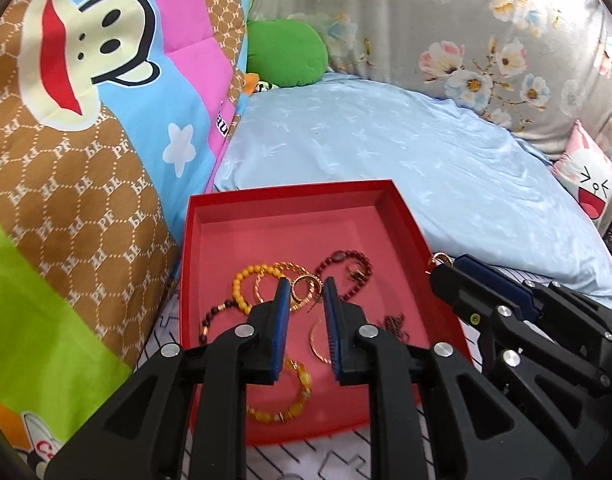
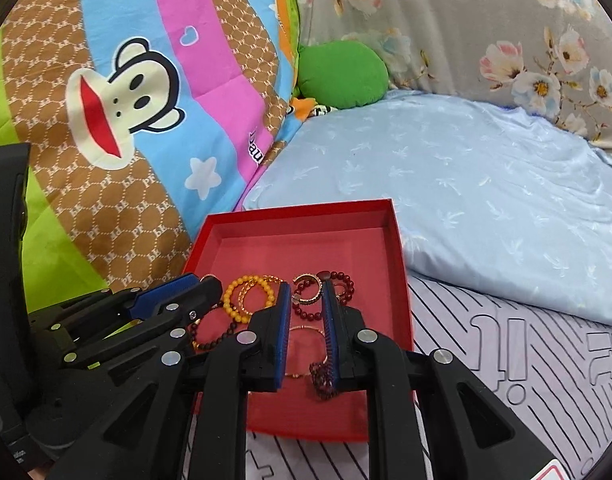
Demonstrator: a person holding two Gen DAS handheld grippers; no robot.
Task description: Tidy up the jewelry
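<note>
A shallow red box (image 1: 290, 192) (image 2: 302, 210) lies on the bed. In it are an orange bead bracelet (image 1: 246, 280) (image 2: 242, 284), a dark red bead bracelet (image 1: 345, 258) (image 2: 345, 280), an amber bracelet (image 1: 298, 396) and a thin gold bangle (image 2: 306, 330). My left gripper (image 1: 307, 284) (image 2: 208, 282) hangs over the box's left part, shut on a small gold ring (image 1: 304, 280) that spans the gap between its pads. My right gripper (image 2: 307, 286) (image 1: 439, 266) sits beside it over the box's right edge, shut on a similar gold ring (image 2: 306, 277).
A cartoon-monkey quilt (image 1: 86, 80) rises to the left of the box. A light blue pillow (image 1: 385, 152) lies behind and to the right, with a floral pillow (image 1: 465, 20) and a green cushion (image 1: 286, 52) beyond. A striped sheet (image 2: 505, 344) shows at the right.
</note>
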